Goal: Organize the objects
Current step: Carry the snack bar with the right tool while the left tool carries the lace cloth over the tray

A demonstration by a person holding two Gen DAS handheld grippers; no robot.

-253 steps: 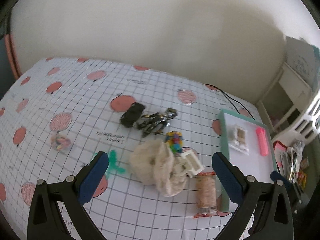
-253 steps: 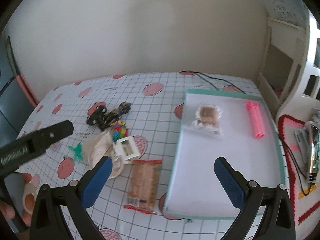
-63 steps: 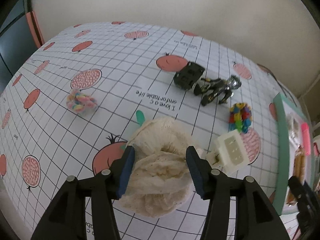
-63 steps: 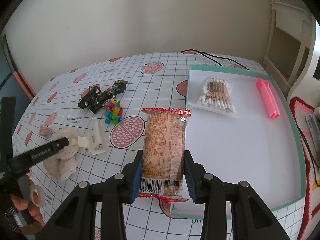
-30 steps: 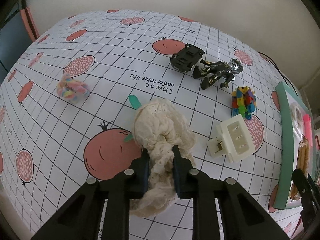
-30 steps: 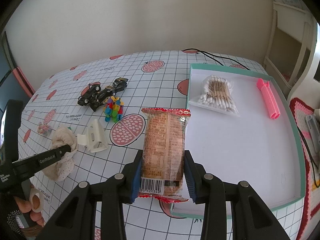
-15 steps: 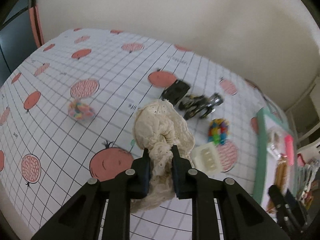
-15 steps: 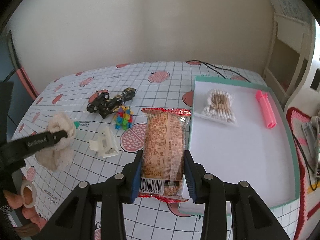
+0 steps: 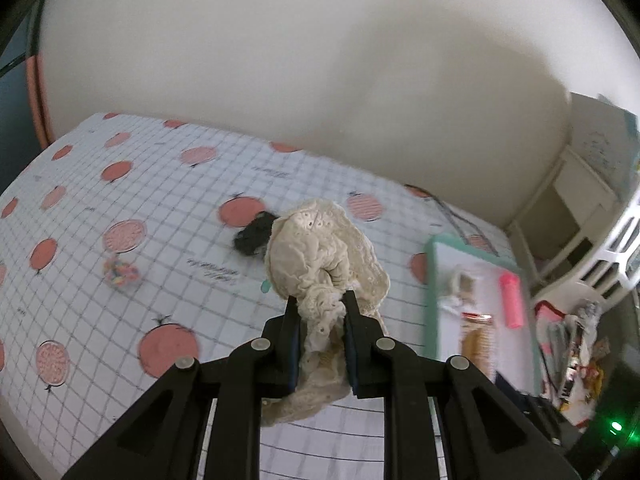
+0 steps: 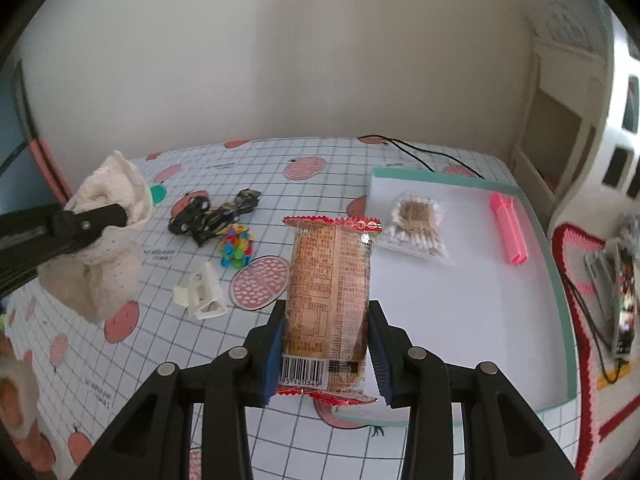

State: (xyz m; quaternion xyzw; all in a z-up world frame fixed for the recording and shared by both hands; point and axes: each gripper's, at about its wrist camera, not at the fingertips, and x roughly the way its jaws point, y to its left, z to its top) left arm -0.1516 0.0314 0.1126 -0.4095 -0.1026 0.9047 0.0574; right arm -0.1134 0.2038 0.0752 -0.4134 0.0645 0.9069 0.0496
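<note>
My left gripper (image 9: 322,312) is shut on a cream lace cloth (image 9: 320,248), which hangs lifted above the fruit-print tablecloth (image 9: 120,184). In the right wrist view the same cloth (image 10: 104,240) dangles from the left gripper (image 10: 120,211) at the far left. My right gripper (image 10: 327,344) is shut on a brown snack packet (image 10: 330,280) with red crimped ends, held upright just left of the teal-rimmed white tray (image 10: 556,300). In the tray lie a bag of cotton swabs (image 10: 418,224) and a pink clip (image 10: 510,228).
On the tablecloth (image 10: 312,152) lie a black toy car with a dark figure (image 10: 212,218), a heap of coloured pegs (image 10: 236,250), a white plastic socket part (image 10: 202,292) and a small candy bundle (image 9: 120,272). A black cable (image 10: 416,148) runs behind the tray. White furniture stands at the right.
The left gripper has raised the cloth off the table and swung toward the tray. The right gripper keeps hold of the snack packet, nearly still.
</note>
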